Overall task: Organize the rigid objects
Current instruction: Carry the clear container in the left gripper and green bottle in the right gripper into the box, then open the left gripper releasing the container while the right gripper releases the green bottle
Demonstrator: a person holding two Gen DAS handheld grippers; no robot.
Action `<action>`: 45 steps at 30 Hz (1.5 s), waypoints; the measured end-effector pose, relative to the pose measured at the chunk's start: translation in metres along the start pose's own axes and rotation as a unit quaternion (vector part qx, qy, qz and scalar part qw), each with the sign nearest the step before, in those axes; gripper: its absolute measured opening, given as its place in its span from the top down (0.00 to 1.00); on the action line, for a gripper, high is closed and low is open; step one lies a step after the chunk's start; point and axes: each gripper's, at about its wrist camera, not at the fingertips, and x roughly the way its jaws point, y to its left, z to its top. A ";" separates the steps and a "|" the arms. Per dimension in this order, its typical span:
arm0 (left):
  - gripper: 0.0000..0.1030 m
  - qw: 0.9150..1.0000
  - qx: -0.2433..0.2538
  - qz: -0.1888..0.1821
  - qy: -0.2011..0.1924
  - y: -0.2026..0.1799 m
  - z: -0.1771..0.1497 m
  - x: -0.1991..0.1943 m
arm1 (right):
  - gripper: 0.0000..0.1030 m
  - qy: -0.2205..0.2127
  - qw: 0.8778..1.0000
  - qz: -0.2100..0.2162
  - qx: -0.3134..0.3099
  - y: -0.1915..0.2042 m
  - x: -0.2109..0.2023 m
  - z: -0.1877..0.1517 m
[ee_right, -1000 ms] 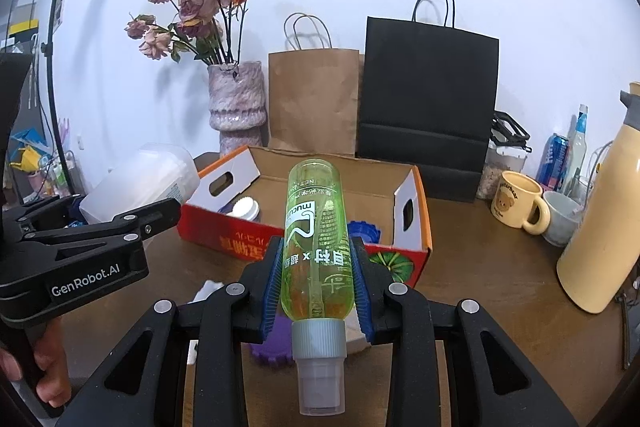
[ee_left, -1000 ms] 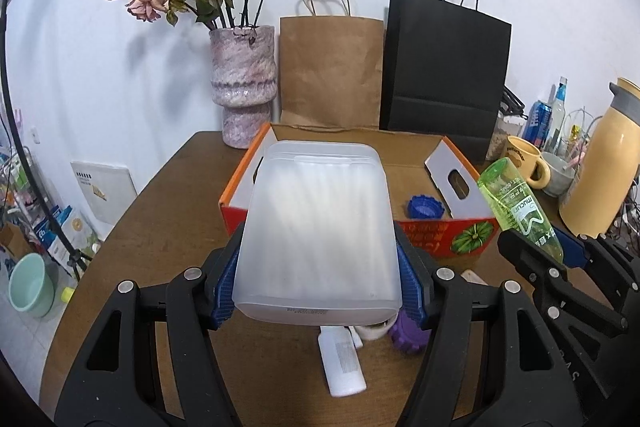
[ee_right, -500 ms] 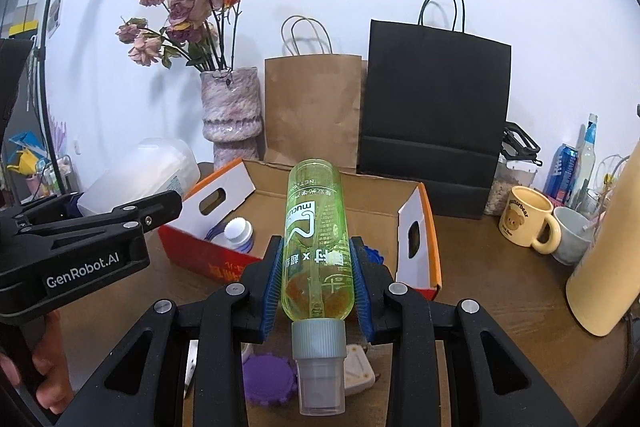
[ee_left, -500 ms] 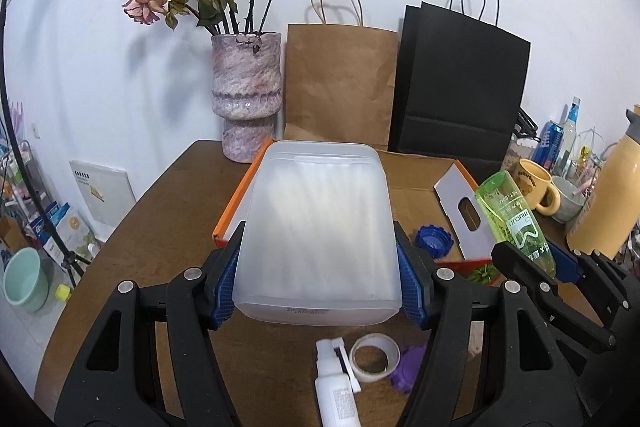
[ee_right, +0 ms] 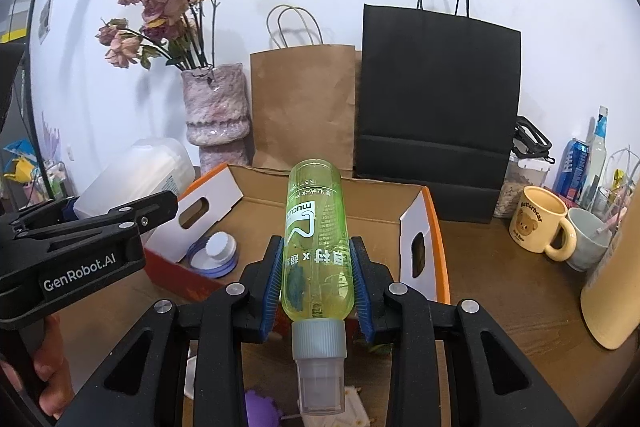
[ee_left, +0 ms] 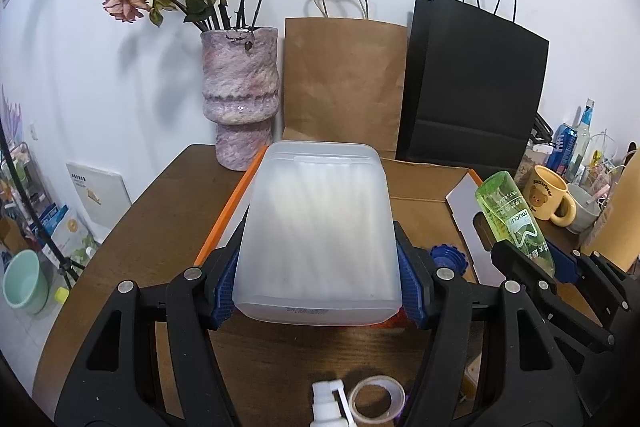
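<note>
- The left gripper (ee_left: 318, 287) is held level above the box's left edge, its jaws clamped on the sides of a frosted plastic container (ee_left: 318, 231).
- The right gripper (ee_right: 318, 291) has jaws gripping a green bottle (ee_right: 316, 247), cap toward the camera, over the cardboard box (ee_right: 434, 227).
- Only the right view shows a white-capped jar (ee_right: 218, 247) inside the box; only the left view shows a tape roll (ee_left: 376, 397) on the worktop (ee_left: 160, 227).

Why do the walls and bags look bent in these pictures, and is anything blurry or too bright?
Both views use fisheye lenses, so edges curve and corners go black. Left wrist view: the frosted box held in the left gripper looks washed out and hazy; the vase casts soft shadows. Right wrist view: the green bottle is sharp, its cap slightly soft.
</note>
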 end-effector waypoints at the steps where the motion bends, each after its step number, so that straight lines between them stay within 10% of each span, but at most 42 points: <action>1: 0.40 1.000 0.000 0.001 0.000 0.000 0.001 0.002 | 0.66 0.001 1.000 0.000 0.000 -0.001 0.003 0.001; 39: 0.40 0.998 0.038 0.030 0.035 -0.007 0.022 0.103 | 0.65 0.060 0.998 -0.005 -0.020 -0.020 0.094 0.013; 43: 0.05 0.999 0.031 0.033 0.026 -0.003 0.023 0.102 | 0.64 0.075 0.997 -0.016 -0.008 -0.027 0.099 0.010; 45: 0.00 0.999 0.025 0.033 0.016 -0.001 0.025 0.097 | 0.30 0.072 0.997 -0.026 -0.003 -0.032 0.098 0.011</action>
